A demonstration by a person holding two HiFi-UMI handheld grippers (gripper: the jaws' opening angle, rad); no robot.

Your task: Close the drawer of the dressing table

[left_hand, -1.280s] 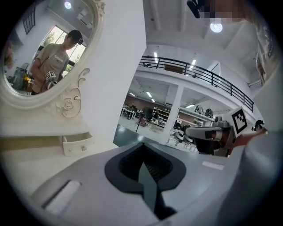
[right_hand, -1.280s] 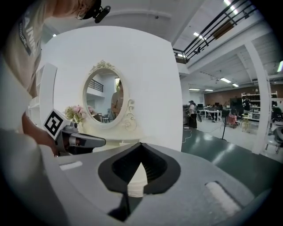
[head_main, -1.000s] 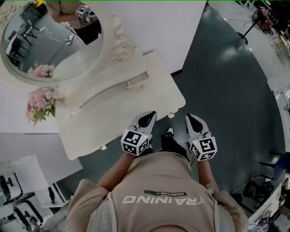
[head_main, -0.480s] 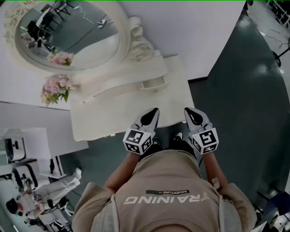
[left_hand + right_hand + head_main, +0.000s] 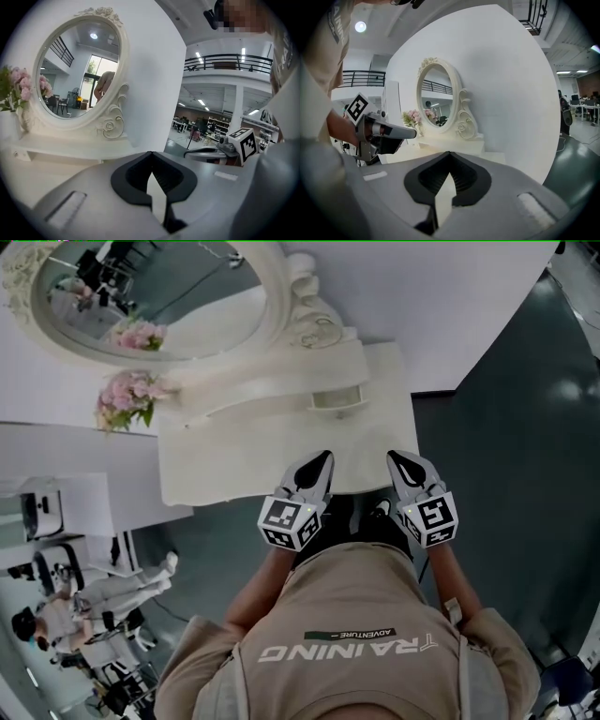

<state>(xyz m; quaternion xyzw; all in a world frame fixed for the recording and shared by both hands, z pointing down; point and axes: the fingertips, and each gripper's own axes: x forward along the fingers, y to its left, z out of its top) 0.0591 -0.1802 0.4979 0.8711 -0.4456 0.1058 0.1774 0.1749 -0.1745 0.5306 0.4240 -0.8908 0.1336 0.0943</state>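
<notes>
The left gripper (image 5: 321, 461) and the right gripper (image 5: 399, 461) are held side by side ahead of the torso (image 5: 347, 634), apart from each other, both pointing forward; the left fingers (image 5: 133, 174) meet at their tips with nothing between them; the right fingers (image 5: 465, 180) do likewise; the left forearm (image 5: 265, 585) and right forearm (image 5: 441, 570) are bare and reach forward from the body.

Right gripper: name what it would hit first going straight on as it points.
Likely the raised shelf under the mirror; the right gripper points across the tabletop at it. Height is unclear.
</notes>
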